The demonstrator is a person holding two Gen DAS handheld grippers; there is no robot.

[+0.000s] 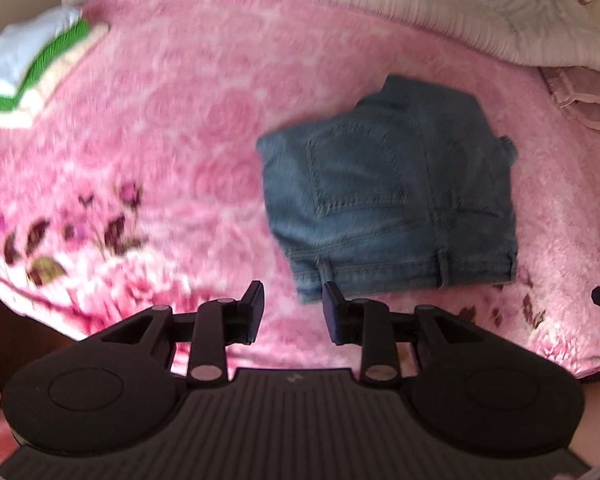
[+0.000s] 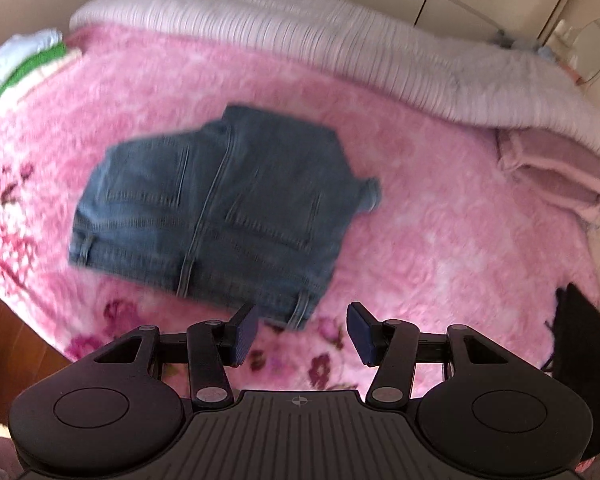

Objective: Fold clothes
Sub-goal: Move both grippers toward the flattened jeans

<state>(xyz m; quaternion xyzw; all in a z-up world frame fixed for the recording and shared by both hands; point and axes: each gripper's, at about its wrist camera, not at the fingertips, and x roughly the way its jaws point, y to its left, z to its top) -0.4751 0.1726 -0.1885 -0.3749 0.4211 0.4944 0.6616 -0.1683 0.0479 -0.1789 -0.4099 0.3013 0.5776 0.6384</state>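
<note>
Two grippers, left gripper point(image 1: 293, 312) and right gripper point(image 2: 301, 334), fingers spread and empty, folded denim shorts point(image 1: 388, 196) flat, waistband nearest grippers

- My left wrist camera sits just behind the left gripper point(image 1: 292, 304), looking forward and down along its fingers over the near edge of the pink blanket point(image 1: 180, 128).
- It hangs near the blanket; the folded denim shorts point(image 1: 388, 196) lie right of centre, just beyond the fingertips.
- My right wrist camera sits behind the right gripper point(image 2: 302, 326), facing the same way from a spot further right, so the shorts point(image 2: 220, 208) fall left of centre.
- Both views share the shorts, the folded stack point(image 1: 32, 68) at the far left corner, and the white ribbed bedding point(image 2: 300, 28) along the far edge.
</note>
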